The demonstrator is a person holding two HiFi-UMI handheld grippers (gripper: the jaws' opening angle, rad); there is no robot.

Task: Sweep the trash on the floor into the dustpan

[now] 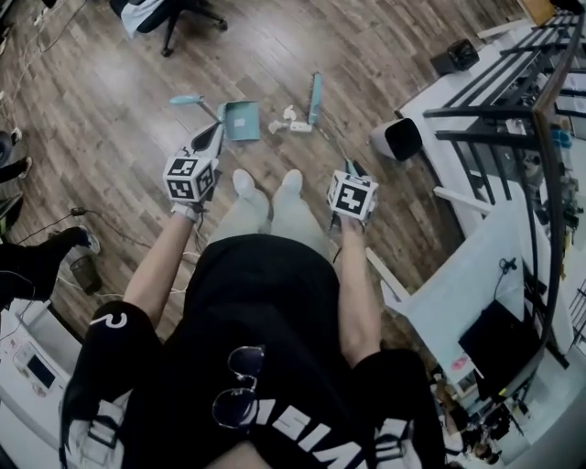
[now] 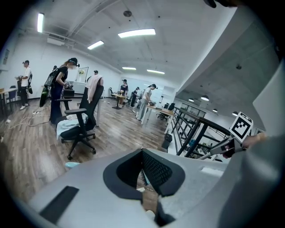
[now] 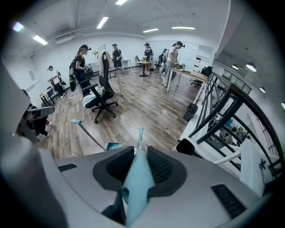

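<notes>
On the wood floor ahead lies a teal dustpan (image 1: 241,120) (image 3: 113,145), its long handle (image 1: 189,99) slanting left. White scraps of trash (image 1: 289,120) lie just right of it. A teal broom's head (image 1: 315,95) rests past the trash, and its handle runs back into my right gripper (image 1: 352,170) (image 3: 139,156), which is shut on it. My left gripper (image 1: 210,137) (image 2: 143,153) hangs just below-left of the dustpan, apart from it. Its jaws are closed with nothing between them.
My white shoes (image 1: 266,183) stand between the grippers. A black bin (image 1: 400,138) sits at the right beside a white desk (image 1: 476,275) and black railing (image 1: 513,110). An office chair (image 1: 174,14) stands beyond the dustpan. Another person's feet (image 1: 78,241) and cables are at the left.
</notes>
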